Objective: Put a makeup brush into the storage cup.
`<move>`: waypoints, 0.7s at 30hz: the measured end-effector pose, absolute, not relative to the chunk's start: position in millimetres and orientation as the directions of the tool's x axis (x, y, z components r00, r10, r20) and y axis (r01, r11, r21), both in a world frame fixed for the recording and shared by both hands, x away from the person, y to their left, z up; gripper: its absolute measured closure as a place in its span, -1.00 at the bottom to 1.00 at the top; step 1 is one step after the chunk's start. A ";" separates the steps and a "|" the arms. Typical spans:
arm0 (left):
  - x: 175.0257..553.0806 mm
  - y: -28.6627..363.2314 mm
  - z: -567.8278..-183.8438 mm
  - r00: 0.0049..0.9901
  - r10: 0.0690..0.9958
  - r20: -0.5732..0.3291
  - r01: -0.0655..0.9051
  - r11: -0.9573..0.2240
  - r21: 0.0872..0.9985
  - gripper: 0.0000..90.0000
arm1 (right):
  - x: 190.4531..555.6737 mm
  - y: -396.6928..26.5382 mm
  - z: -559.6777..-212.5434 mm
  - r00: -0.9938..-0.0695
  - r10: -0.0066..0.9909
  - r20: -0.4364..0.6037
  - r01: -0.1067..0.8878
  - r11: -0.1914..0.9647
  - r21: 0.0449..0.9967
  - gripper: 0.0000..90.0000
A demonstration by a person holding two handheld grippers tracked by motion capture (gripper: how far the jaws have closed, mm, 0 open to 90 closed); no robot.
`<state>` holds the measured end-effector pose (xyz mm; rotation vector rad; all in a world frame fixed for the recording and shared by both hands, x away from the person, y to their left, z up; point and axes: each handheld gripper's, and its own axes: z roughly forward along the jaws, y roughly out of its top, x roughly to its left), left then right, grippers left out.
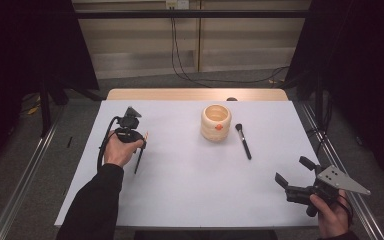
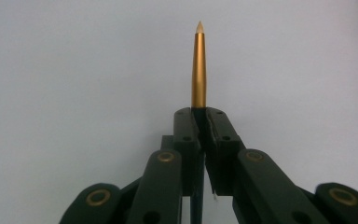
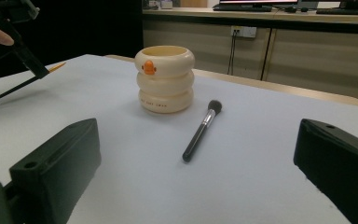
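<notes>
Jaws of the left gripper (image 2: pixel 200 122) are clamped on a slim pencil-like brush with a gold ferrule and black handle (image 2: pixel 198 65), its gold tip jutting straight out beyond them above the white counter (image 1: pixel 180 170). Those of the right gripper (image 1: pixel 294 174) stand wide apart, holding nothing; ahead between them sit a cream ring-stacked wooden holder with an orange duck face (image 3: pixel 164 79) and, nearer, a black-handled powder brush (image 3: pixel 201 131).
</notes>
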<state>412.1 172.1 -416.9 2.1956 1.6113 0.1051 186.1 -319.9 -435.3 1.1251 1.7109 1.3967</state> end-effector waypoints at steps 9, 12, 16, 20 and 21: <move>400.6 178.0 -415.3 0.372 0.902 -0.219 0.853 -0.240 0.463 0.86 | 185.8 -319.9 -435.3 -0.420 0.907 0.037 0.211 0.058 0.976 -1.00; 398.4 180.6 -414.8 0.373 0.903 -0.215 0.846 -0.235 0.480 0.86 | 185.9 -319.8 -435.2 -0.420 0.907 0.033 0.210 0.061 0.976 -1.00; 395.7 183.2 -413.4 0.380 0.892 -0.245 0.827 -0.209 0.521 0.86 | 185.8 -320.5 -435.3 -0.422 0.906 0.036 0.211 0.060 0.976 -1.00; 393.6 187.7 -410.8 0.406 0.882 -0.240 0.790 -0.207 0.577 0.86 | 185.9 -320.5 -435.4 -0.417 0.908 0.035 0.209 0.058 0.976 -1.00; 392.8 188.3 -410.4 0.406 0.882 -0.240 0.784 -0.201 0.587 0.86 | 185.9 -320.5 -435.4 -0.417 0.908 0.035 0.209 0.058 0.976 -1.00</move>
